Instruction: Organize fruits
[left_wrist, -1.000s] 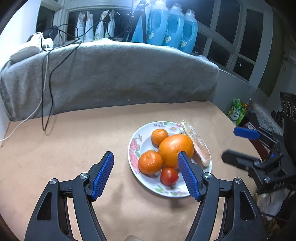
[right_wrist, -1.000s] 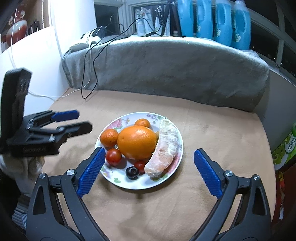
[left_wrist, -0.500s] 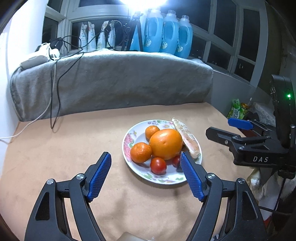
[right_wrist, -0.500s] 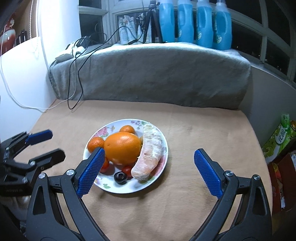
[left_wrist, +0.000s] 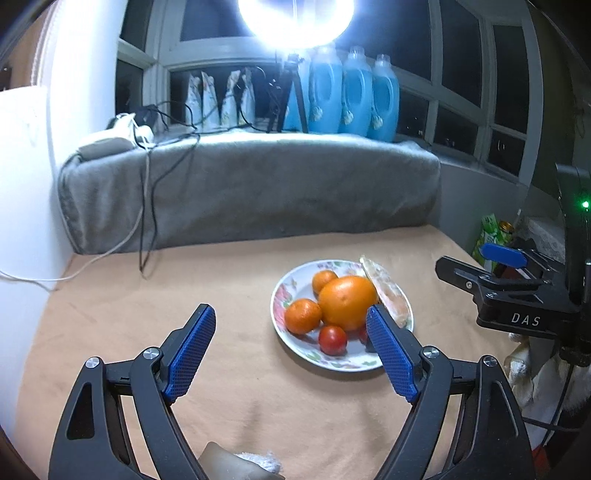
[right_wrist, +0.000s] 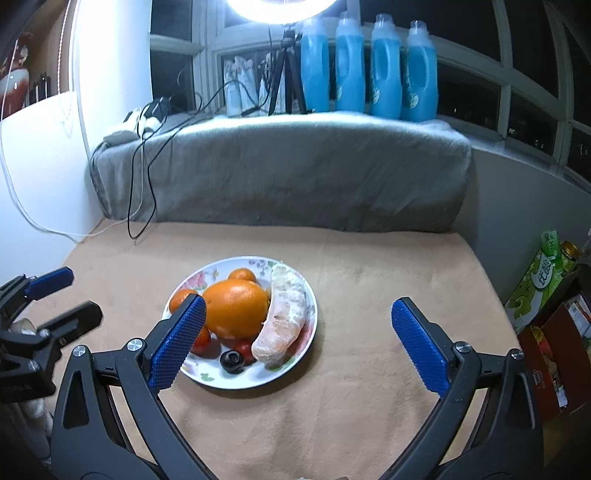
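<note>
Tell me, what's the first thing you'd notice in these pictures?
The big orange piled with smaller fruit on the flowery plate, in the middle of the tan table. Behind, a glaring lamp shines above a row of blue bottles by the window.

Both grippers are black plastic frames with silver screws and blue textured jaws — one marked "DAS" in white.

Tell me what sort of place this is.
Probably a home room set up for filming, by a window. A row of blue detergent bottles stands on the sill, a ring light on a tripod shines beside them, and a floral plate of fruit sits on a cloth-covered table.
</note>
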